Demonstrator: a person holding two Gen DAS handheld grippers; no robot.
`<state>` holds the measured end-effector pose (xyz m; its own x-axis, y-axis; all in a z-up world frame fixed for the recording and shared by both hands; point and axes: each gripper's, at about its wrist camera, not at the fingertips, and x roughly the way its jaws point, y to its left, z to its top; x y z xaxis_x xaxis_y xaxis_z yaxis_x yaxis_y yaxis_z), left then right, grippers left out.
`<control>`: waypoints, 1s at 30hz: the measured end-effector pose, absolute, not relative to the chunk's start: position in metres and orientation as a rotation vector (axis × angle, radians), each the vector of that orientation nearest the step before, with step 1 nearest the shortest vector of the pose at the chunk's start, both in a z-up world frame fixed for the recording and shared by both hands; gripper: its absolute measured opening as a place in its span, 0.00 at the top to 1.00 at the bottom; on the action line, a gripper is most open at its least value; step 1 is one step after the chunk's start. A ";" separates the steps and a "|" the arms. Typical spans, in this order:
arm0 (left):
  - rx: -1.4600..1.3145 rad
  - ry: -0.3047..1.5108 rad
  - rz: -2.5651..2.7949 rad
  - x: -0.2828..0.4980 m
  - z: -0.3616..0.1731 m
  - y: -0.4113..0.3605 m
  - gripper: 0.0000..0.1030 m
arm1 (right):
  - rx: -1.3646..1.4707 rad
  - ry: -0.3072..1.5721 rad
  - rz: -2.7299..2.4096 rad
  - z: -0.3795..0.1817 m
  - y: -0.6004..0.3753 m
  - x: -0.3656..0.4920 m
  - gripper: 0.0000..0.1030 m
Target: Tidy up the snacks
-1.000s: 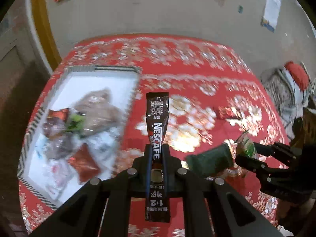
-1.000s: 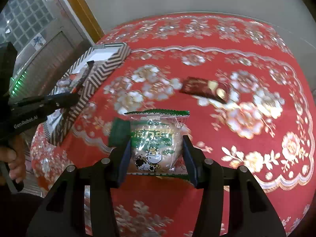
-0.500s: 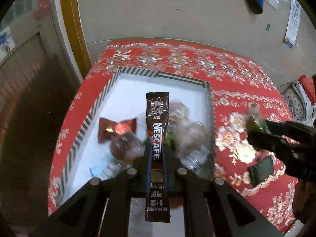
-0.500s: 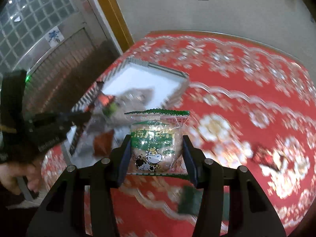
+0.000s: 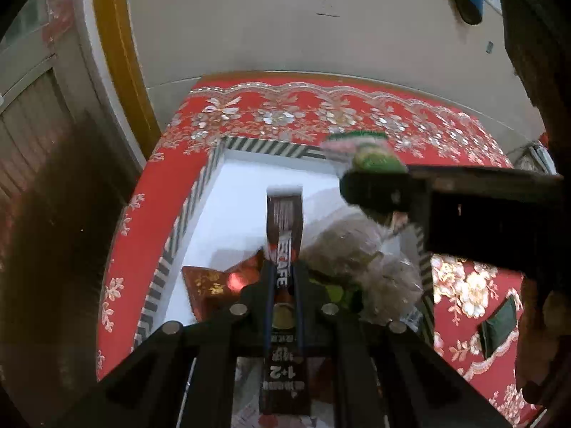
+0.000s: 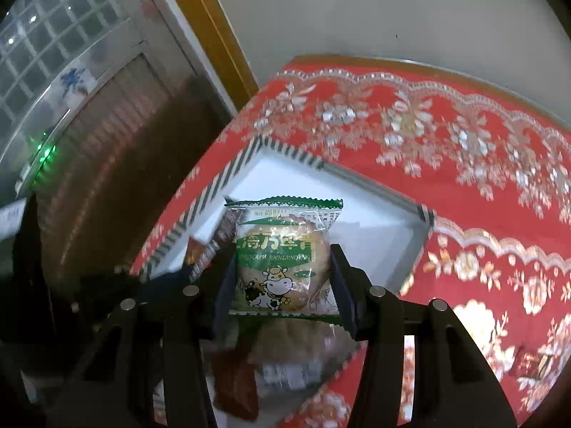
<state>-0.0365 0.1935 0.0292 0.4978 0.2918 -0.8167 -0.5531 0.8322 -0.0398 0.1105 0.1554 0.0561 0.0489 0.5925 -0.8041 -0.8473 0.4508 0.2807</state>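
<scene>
My left gripper [image 5: 283,278] is shut on a brown Nescafe coffee stick [image 5: 284,230] and holds it above the white tray with the striped rim [image 5: 200,196]. My right gripper [image 6: 282,274] is shut on a green-and-clear cow-print cake packet [image 6: 282,253], also over the tray [image 6: 357,178]. In the left wrist view the right gripper [image 5: 378,185] reaches in from the right with the packet [image 5: 364,149]. The tray holds a red wrapped snack [image 5: 210,285] and clear bagged snacks [image 5: 364,260].
The tray sits at the left corner of a table with a red floral cloth [image 5: 303,114]. A dark green packet [image 5: 498,324] lies on the cloth right of the tray. A wall and a yellow door frame [image 5: 117,57] stand behind. The table edge drops off to the left.
Both grippers have moved left from the middle of the table to above the tray, each still holding its snack. The right gripper has come in over the tray's far right side.
</scene>
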 end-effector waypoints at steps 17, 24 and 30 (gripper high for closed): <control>-0.430 0.860 0.578 -0.066 0.027 0.197 0.48 | -0.185 1.052 1.093 0.060 0.159 0.122 0.50; -0.427 0.844 0.566 -0.069 0.034 0.191 0.48 | -0.202 1.056 1.090 0.063 0.136 0.110 0.50; -0.423 0.834 0.560 -0.067 0.037 0.185 0.45 | -0.258 1.037 1.061 0.061 0.105 0.089 0.50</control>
